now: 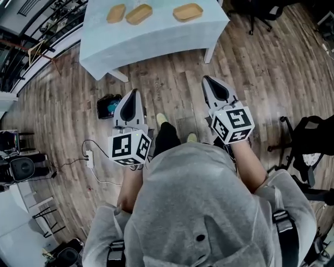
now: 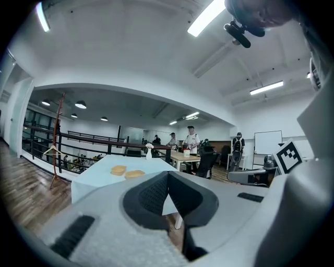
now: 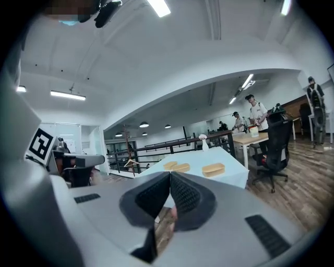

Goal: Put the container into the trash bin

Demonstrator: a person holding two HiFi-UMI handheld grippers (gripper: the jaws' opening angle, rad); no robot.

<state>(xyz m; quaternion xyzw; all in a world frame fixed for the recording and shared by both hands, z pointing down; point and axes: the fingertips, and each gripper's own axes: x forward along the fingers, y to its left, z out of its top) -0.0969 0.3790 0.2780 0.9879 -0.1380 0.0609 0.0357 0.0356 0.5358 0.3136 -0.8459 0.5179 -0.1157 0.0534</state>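
Facing the table (image 1: pixel 156 41) from well back, left claw (image 1: pixel 134 93) and right claw (image 1: pixel 207 80) sit pressed together, empty; containers (image 1: pixel 139 14) lie ahead at frame top, long sides crosswise, bin (image 1: pixel 108 106) beside the left claw.

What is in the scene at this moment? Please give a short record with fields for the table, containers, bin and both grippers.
table: covered with a pale blue cloth
containers: three tan ones on the table, untouched
bin: dark, on the floor near the table's left front corner
left gripper: jaws shut, nothing held
right gripper: jaws shut, nothing held
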